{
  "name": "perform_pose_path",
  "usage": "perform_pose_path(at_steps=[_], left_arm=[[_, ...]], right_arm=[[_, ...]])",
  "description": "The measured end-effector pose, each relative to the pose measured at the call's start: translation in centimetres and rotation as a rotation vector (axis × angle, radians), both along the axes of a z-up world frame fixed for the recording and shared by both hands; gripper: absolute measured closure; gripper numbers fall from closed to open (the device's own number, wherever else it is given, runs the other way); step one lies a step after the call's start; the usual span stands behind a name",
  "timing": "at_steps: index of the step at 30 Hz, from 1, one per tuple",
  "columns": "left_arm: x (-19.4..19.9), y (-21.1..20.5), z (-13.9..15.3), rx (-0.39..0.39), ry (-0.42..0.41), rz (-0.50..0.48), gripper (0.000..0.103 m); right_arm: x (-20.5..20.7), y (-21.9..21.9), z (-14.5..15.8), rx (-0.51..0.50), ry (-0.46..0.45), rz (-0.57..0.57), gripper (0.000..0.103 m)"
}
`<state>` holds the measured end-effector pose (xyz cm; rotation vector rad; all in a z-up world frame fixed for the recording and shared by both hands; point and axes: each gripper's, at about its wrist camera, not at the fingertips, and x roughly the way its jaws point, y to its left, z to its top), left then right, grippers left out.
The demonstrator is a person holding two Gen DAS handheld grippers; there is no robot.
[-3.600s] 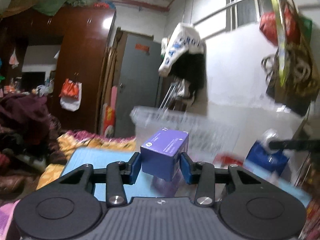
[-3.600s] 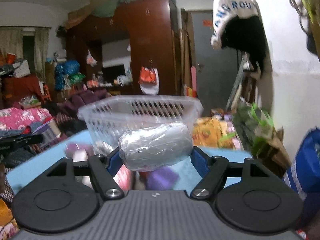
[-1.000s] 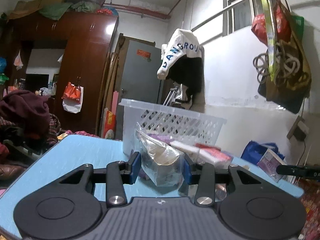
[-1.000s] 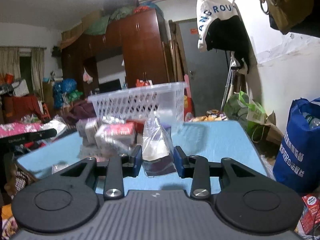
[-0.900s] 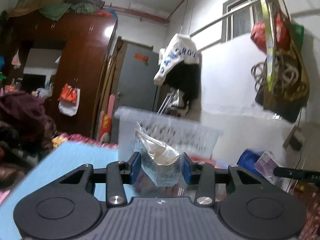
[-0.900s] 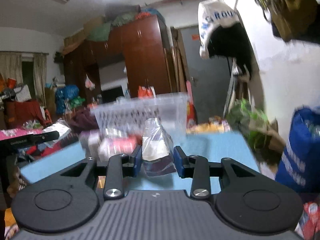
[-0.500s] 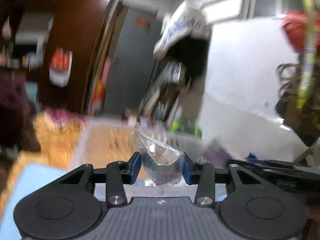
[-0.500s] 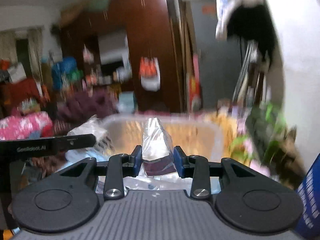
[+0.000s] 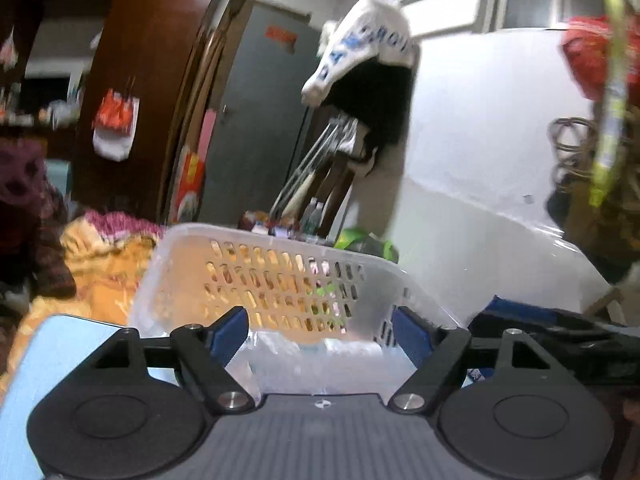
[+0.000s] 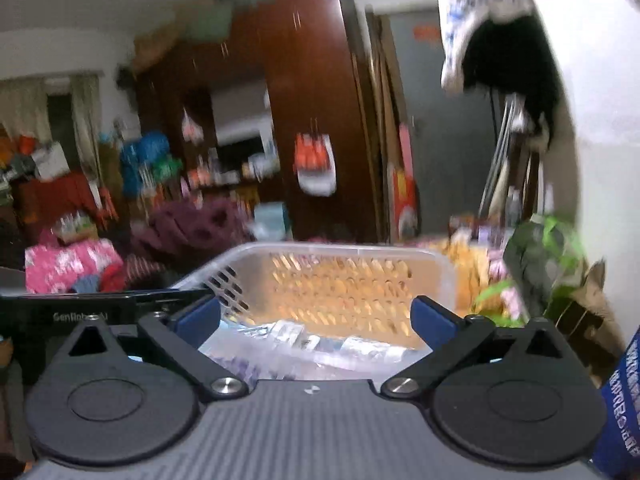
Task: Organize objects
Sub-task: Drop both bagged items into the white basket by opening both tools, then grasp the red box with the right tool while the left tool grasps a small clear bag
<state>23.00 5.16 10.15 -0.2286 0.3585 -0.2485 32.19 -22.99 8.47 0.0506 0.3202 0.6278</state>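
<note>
A translucent white perforated plastic basket (image 9: 280,276) stands on the blue table just ahead of both grippers; it also shows in the right wrist view (image 10: 344,276). My left gripper (image 9: 320,332) is open and empty over the basket's near side. My right gripper (image 10: 316,318) is open and empty over the basket too. Clear plastic-wrapped packets (image 10: 320,344) lie inside the basket below the right gripper. In the left wrist view the basket's contents are a pale blur (image 9: 320,356).
The blue table (image 9: 60,344) shows at lower left. The other gripper's black body appears at the right (image 9: 560,336) and at the left (image 10: 80,312). A blue bag (image 10: 624,392) stands at the right. A wardrobe (image 10: 312,120), a grey door and cluttered bedding lie beyond.
Both grippers were shut on clear plastic-wrapped packets, carried them over the basket, and now stand open and empty; the packets have dropped into the basket.
</note>
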Motion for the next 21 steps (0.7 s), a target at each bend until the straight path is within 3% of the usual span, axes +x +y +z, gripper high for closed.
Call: perform_pose_path(at_steps=[4, 10, 15, 18, 21], left_arm=[[-7.9, -0.8, -3.5, 0.076, -0.087, -0.021, 0.014], [-15.7, -2.1, -9.6, 0.048, -0.101, -0.096, 0.014], [-17.1, -4.3, -10.8, 0.154, -0.130, -0.111, 0.014], [-16.7, -4.8, -11.6, 0.183, -0.113, -0.096, 0.015], [-16.9, -4.9, -12.6, 0.218, -0.113, -0.096, 0.030]], right_arm=[[-7.5, -4.2, -5.5, 0.112, -0.031, 0.039, 0.000], [-13.0, -4.5, -13.0, 0.122, -0.012, -0.003, 0.000], [-12.7, -6.0, -12.6, 0.169, 0.006, -0.059, 0.003], [-13.1, -5.0, -12.5, 0.132, -0.022, -0.049, 0.003], [-13.7, -4.1, -13.4, 0.102, -0.032, -0.023, 0.008]])
